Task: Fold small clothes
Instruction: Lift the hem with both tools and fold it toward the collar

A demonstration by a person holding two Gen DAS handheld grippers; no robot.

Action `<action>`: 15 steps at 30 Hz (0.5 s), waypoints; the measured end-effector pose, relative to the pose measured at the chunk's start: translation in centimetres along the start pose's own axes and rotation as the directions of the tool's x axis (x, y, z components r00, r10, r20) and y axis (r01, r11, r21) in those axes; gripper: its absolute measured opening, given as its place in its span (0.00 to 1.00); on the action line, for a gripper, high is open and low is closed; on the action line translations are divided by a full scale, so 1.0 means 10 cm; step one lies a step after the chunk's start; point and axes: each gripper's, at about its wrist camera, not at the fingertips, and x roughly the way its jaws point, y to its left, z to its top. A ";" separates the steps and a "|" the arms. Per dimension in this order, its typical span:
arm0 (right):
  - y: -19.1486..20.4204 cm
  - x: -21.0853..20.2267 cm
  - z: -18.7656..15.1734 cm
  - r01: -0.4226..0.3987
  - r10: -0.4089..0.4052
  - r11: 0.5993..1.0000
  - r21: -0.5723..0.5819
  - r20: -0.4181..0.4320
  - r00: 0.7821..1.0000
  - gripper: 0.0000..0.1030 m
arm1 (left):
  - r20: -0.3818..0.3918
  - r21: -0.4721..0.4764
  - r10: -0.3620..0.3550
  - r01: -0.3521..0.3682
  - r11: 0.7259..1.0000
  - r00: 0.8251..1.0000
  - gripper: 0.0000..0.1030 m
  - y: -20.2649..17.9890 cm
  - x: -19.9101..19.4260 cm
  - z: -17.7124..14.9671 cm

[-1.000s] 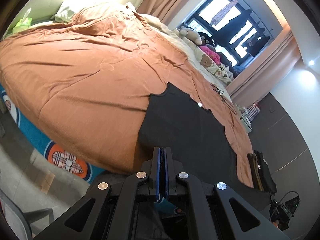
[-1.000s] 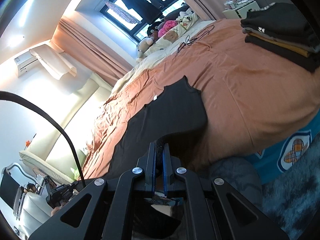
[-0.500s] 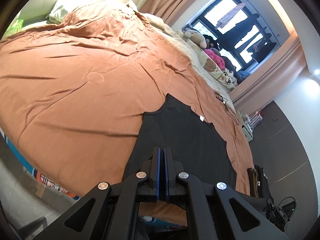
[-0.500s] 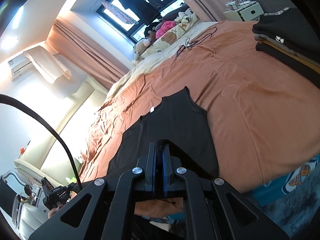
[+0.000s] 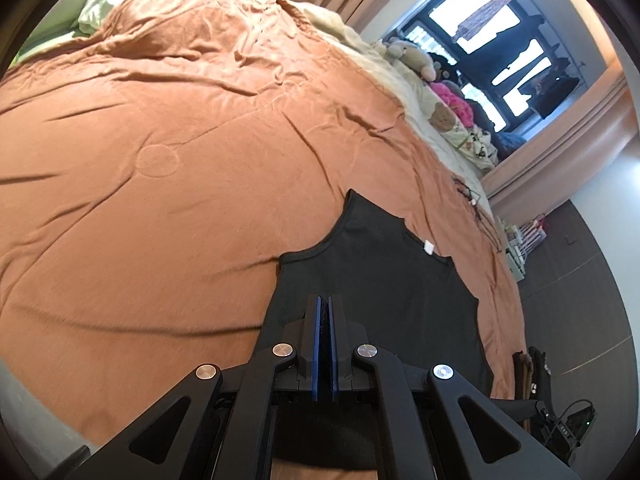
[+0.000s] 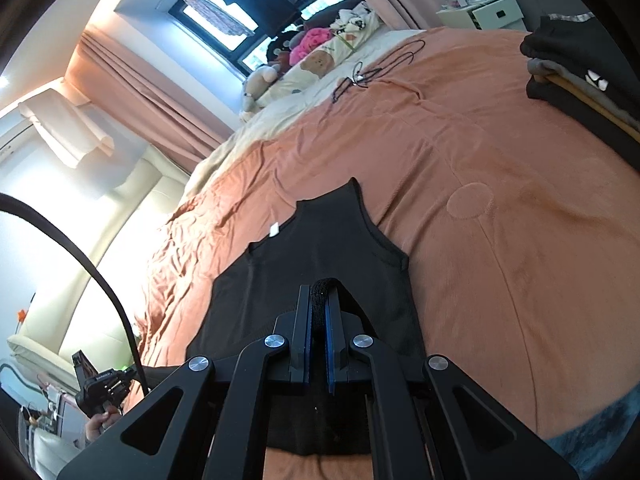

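A black sleeveless top [image 5: 384, 276] lies spread on the orange bedspread [image 5: 160, 200], neck and white tag pointing away from me. It also shows in the right wrist view [image 6: 320, 256]. My left gripper [image 5: 325, 304] is shut on the top's near hem at its left side. My right gripper [image 6: 319, 294] is shut on a bunched fold of the hem at its right side. Both hold the near hem lifted over the garment's lower part.
A stack of folded dark clothes [image 6: 580, 68] sits at the bed's right edge. A black cable [image 6: 372, 72] lies beyond the top. Stuffed toys [image 5: 444, 112] and pillows line the far side by the window. A white bedside cabinet [image 6: 488, 12] stands beyond.
Both grippers have moved forward and up over the bed with the hem, carrying it toward the neck. The bed edge and floor rug have dropped out of view.
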 end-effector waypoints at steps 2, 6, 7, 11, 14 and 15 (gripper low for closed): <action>0.00 0.10 0.06 0.010 -0.010 1.000 -0.001 -0.009 1.000 0.02 | -0.006 -0.001 0.012 -0.012 1.000 1.000 0.03 0.00 0.09 0.05; 0.00 0.33 0.19 0.036 -0.036 0.999 0.001 -0.032 0.999 0.02 | -0.032 -0.006 0.039 -0.039 0.999 0.999 0.03 0.01 0.33 0.15; 0.00 0.38 0.22 0.040 -0.040 0.999 0.000 -0.037 0.999 0.02 | -0.037 -0.006 0.044 -0.044 0.999 0.998 0.03 0.01 0.37 0.17; 0.02 0.63 0.35 0.063 -0.063 0.998 -0.005 -0.060 0.996 0.02 | -0.058 -0.001 0.071 -0.072 0.997 0.996 0.03 0.00 0.59 0.27; 0.03 0.79 0.45 0.078 -0.079 0.997 -0.010 -0.075 0.994 0.02 | -0.072 0.006 0.092 -0.092 0.996 0.993 0.03 -0.03 0.75 0.35; 0.02 0.86 0.48 0.083 -0.084 0.996 -0.014 -0.081 0.993 0.02 | -0.075 0.007 0.098 -0.098 0.995 0.992 0.03 -0.04 0.81 0.38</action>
